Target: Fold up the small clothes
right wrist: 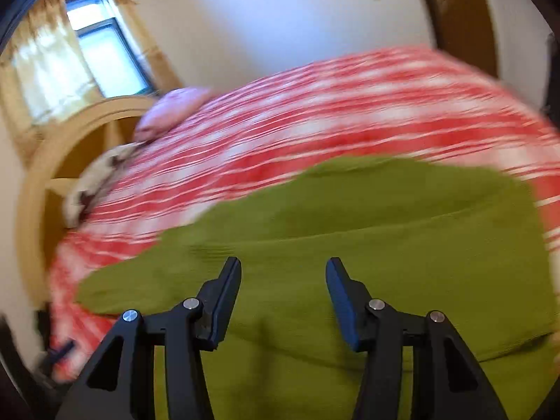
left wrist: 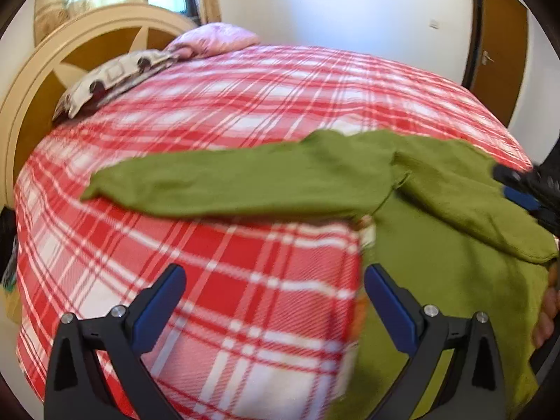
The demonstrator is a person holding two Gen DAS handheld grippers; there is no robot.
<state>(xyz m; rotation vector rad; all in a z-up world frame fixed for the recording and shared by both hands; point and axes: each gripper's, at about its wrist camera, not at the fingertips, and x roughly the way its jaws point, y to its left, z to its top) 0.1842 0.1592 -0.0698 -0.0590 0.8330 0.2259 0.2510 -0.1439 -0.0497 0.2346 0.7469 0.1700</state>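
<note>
Your green top (left wrist: 437, 245) lies on the red-and-white plaid blanket (left wrist: 217, 133), a soft, matte knit against the blanket's coarser woven checks. Seen from the left wrist, one long sleeve (left wrist: 238, 185) stretches flat away from the top's body toward the headboard (left wrist: 38, 80), tapering to a blunt cuff. A second sleeve (left wrist: 490, 206) is folded across the body, ending in a rounded cuff.

Your left gripper (left wrist: 274, 280) hovers with its jaws spread wide, holding nothing; its blue-padded fingers (left wrist: 392, 301) are flat and blade-like, one over bare plaid beside the top, the other over the top's edge.

Your right gripper (right wrist: 283, 273) is also spread apart and empty, above the top's broad body (right wrist: 350, 227), which shows gentle ridges and folds. That view is blurred.

Against the curved cream headboard, beyond the top, sit a puffy pink pillow (left wrist: 217, 38) and a flatter patterned pillow (left wrist: 112, 77).
</note>
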